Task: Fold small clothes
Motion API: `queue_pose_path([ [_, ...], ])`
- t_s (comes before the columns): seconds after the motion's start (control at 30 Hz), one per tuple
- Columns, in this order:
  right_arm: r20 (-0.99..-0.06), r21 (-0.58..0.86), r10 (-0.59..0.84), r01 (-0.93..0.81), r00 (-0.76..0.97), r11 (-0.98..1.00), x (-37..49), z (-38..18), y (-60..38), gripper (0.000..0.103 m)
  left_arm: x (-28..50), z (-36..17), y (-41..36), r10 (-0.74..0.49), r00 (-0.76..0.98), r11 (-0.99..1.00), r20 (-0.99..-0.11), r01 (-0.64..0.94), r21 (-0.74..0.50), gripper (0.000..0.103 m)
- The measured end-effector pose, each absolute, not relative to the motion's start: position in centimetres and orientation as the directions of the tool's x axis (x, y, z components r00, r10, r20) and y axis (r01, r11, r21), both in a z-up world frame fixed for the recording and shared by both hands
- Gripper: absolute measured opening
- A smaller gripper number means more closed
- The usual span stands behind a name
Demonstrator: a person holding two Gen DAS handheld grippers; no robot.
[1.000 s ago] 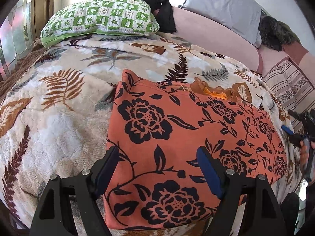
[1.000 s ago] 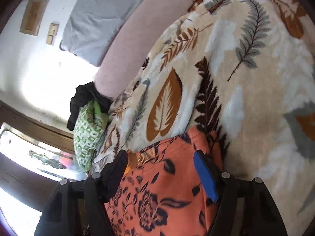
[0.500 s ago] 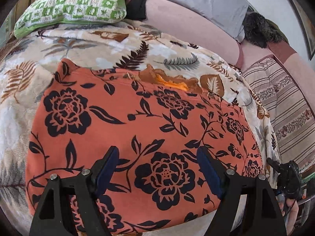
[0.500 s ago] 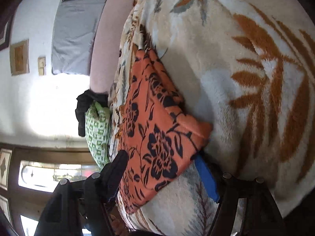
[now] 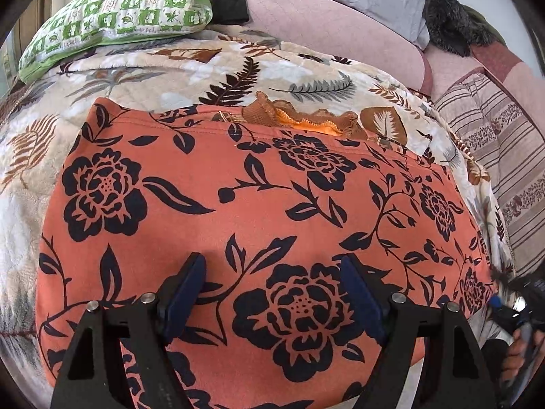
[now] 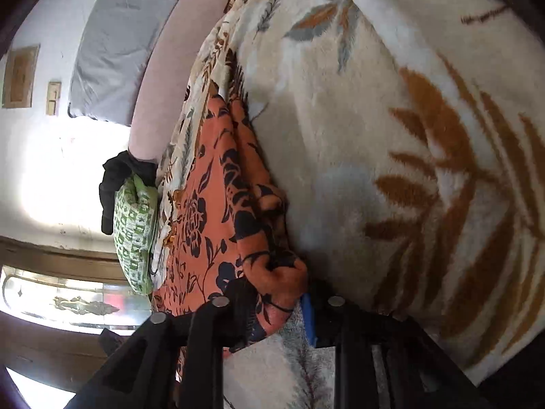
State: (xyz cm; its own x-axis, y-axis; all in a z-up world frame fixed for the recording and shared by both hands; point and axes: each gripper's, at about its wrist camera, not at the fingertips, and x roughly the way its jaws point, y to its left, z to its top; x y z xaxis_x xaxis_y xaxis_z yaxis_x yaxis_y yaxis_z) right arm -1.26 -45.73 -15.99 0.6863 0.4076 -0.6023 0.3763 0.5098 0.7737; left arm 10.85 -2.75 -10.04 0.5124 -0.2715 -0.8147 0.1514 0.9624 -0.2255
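The garment is lying flat on the bed; soft, light, best gripped at corners. The right tool is pinching a bunched corner; the left tool is hovering, jaws apart.

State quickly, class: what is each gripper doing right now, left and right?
Left gripper: open, hovering over the orange floral garment, holding nothing.
Right gripper: shut on a bunched corner of the orange floral garment.

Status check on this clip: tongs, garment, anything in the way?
Left tongs open over the garment. Right tongs shut on its bunched corner. Garment spread flat on blanket, ruffled orange cloth showing at its far edge. Nothing blocking.
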Motion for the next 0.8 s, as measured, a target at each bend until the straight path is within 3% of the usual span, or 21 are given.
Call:
queue_pose_path([
  [0.03,-0.588,0.770,0.372,0.357,0.718,0.529,-1.6,-14.7,-46.4,0.064,10.9,-10.1,-2.8,-0.270,0.515,0.963,-0.814,0.155,-0.222,0.081],
  [0.07,-0.566,0.772,0.354,0.329,0.745,0.543,-1.6,-13.7,-47.0,0.073,10.9,-10.1,-2.8,-0.271,0.517,0.962,-0.812,0.156,-0.223,0.082],
  [0.23,-0.463,0.824,0.508,0.142,0.727,0.548,6.2,-12.0,-48.9,0.073,10.9,-10.3,-3.1,-0.269,0.524,0.962,-0.808,0.179,-0.204,0.086],
  [0.43,-0.589,0.762,0.582,0.146,0.561,0.631,17.6,-15.5,-48.4,0.072,10.6,-10.5,-3.3,-0.269,0.539,0.960,-0.798,0.214,-0.179,0.087],
  [0.5,-0.612,0.750,0.579,0.165,0.539,0.640,18.9,-16.4,-48.3,0.059,10.5,-10.6,-3.3,-0.271,0.543,0.959,-0.794,0.224,-0.174,0.087],
  [0.53,-0.623,0.740,0.582,0.152,0.522,0.655,19.2,-16.1,-47.9,0.020,10.5,-10.6,-3.3,-0.272,0.546,0.958,-0.792,0.231,-0.170,0.087],
  [0.57,-0.636,0.718,0.568,0.132,0.523,0.683,19.0,-15.3,-47.3,0.012,10.5,-10.7,-3.3,-0.275,0.546,0.957,-0.791,0.239,-0.167,0.087],
  [0.67,-0.693,0.581,0.418,0.111,0.587,0.806,18.6,-12.8,-45.6,0.011,10.4,-10.7,-3.3,-0.283,0.554,0.955,-0.783,0.242,-0.174,0.087],
  [0.73,-0.767,0.551,0.398,0.200,0.503,0.810,19.9,-16.3,-45.7,0.016,10.6,-10.3,-3.0,-0.294,0.540,0.952,-0.788,0.234,-0.195,0.087],
  [0.8,-0.695,0.647,0.447,0.219,0.563,0.731,19.4,-16.0,-47.0,0.022,10.2,-9.1,-1.6,-0.325,0.541,0.945,-0.775,0.209,-0.250,0.087],
])
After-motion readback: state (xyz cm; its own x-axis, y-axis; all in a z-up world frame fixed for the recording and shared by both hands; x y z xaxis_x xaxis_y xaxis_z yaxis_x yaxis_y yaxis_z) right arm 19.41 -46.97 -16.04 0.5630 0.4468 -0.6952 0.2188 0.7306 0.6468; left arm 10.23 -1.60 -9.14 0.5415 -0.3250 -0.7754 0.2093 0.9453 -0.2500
